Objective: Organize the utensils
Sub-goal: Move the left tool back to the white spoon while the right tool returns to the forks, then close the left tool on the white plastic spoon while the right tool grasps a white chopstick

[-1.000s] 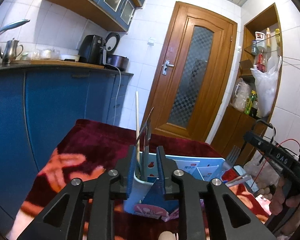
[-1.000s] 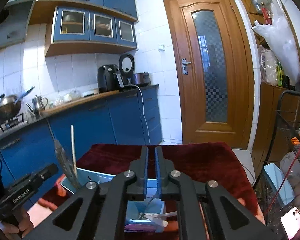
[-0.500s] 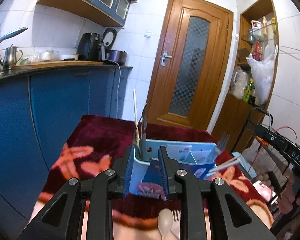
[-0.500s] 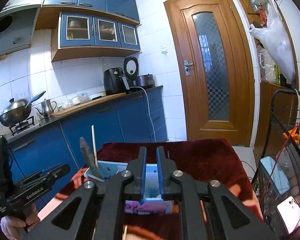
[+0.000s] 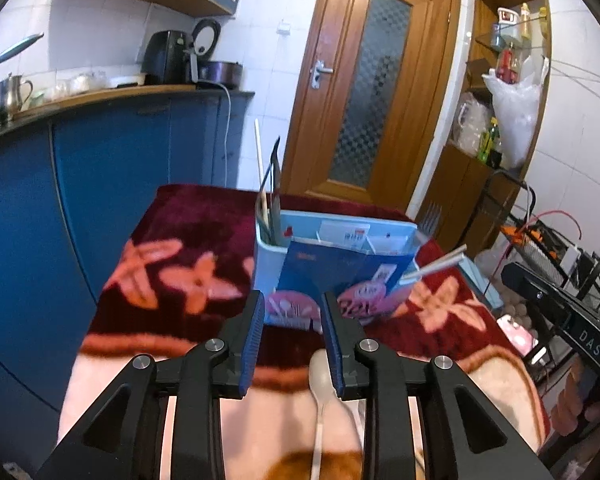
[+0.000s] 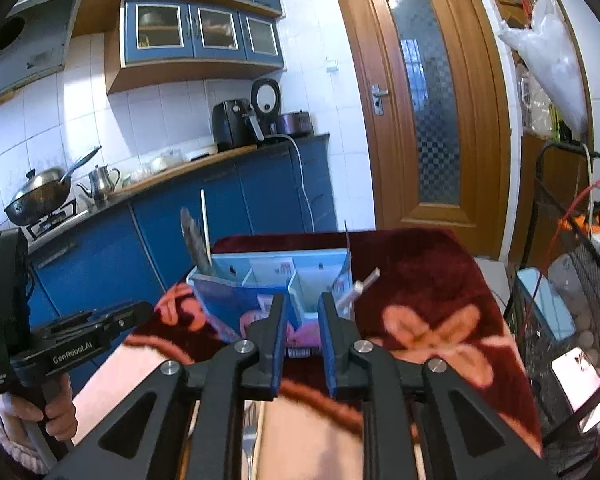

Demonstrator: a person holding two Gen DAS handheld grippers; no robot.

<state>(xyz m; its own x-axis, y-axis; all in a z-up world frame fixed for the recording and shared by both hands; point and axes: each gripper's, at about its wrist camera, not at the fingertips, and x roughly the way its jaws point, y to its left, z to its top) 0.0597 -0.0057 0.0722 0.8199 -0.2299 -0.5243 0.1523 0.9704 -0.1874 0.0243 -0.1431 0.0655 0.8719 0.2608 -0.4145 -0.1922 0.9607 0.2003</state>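
A light blue utensil organizer box (image 5: 332,264) (image 6: 272,280) stands on the table's red flowered cloth. A knife (image 5: 275,184) (image 6: 194,240) and a white stick stand in its left end; chopsticks (image 5: 436,266) (image 6: 358,288) and a fork (image 5: 428,216) lean out at its right end. A white spoon (image 5: 322,384) lies on the cloth near me. My left gripper (image 5: 292,320) is open and empty, in front of the box. My right gripper (image 6: 300,320) is open and empty, just short of the box. The left gripper's body (image 6: 72,340) shows in the right wrist view.
Blue kitchen cabinets (image 5: 100,168) with a kettle and appliances run along the left. A wooden door (image 5: 372,92) is behind the table. A wire rack (image 6: 572,280) with a phone and a shelf with bags stand at the right.
Both grippers have drawn back from the box toward me and have opened. The box now stands free on the cloth, and the white spoon has come into view.
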